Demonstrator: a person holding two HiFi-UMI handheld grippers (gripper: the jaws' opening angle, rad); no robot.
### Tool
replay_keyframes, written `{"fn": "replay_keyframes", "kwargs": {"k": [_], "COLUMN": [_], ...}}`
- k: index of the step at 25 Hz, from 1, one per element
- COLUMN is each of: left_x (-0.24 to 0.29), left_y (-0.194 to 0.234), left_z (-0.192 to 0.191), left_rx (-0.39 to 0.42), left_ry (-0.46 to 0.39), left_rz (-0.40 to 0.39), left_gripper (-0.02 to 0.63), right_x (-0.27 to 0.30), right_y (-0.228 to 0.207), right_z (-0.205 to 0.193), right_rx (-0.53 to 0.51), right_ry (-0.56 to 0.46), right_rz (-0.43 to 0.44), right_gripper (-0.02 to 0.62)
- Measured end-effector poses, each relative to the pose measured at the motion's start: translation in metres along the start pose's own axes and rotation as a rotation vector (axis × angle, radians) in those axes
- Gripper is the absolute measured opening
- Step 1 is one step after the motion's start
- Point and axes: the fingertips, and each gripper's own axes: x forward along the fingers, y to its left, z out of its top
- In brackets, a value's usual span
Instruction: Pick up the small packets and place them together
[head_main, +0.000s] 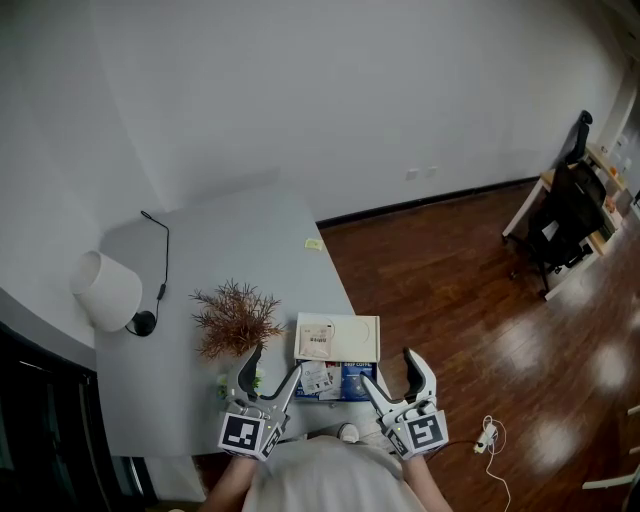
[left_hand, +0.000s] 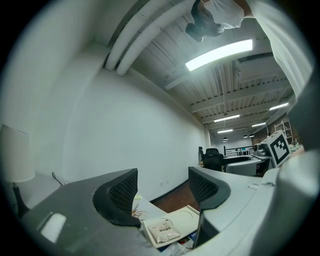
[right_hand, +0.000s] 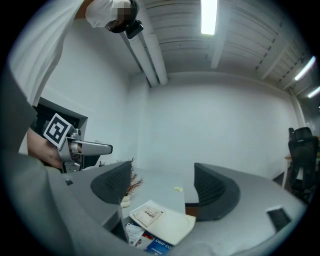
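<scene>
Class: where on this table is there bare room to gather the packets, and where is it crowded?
Bare: the far table between lamp cable and yellow note; also the near-left strip below the lamp. Crowded: the near right, where dried plant, cream box and blue box sit close.

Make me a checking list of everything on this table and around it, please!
Surface: grey table, set against a white wall.
Job's things: one small packet lies on a cream box; more packets lie by a blue box under it.
Clutter: dried plant, white lamp, yellow note.
Grippers: left claw and right claw both open, nothing between them.
Cables: lamp cable on the table; power strip with its cord on the floor.
Surroundings: wooden floor, desk and black chair far off.
</scene>
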Motion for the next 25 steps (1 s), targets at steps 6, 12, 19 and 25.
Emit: {"fn": "replay_keyframes", "kwargs": {"k": [6,12,19,25], "left_x": [-0.004,-0.015,-0.032,-0.040], "left_y": [0.004,0.008,0.022,0.029], "left_z": [-0.007,-0.017,-0.026,-0.021], "left_rx": [-0.005,0.008,-0.002,-0.002], "left_ry": [0.023,0.056,0.077,0.065], "left_rz": [0.023,0.050,0.111,0.150], "left_gripper": [0.311,0.311,0.311,0.310], "right_x": [0.020,0.030,0.051,0.061], "right_y": [0.045,0.077,0.094,0.101], "right_z": [-0.103,-0.222,-0.287,-0.321], "right_rx": [0.352,0.442,0.329,0.226], "right_ry": [0.347,0.807,1.104,1.239], "right_rz": [0.275,0.390,0.401,0.362], "right_gripper": [0.354,0.278,0.278,0.244]}}
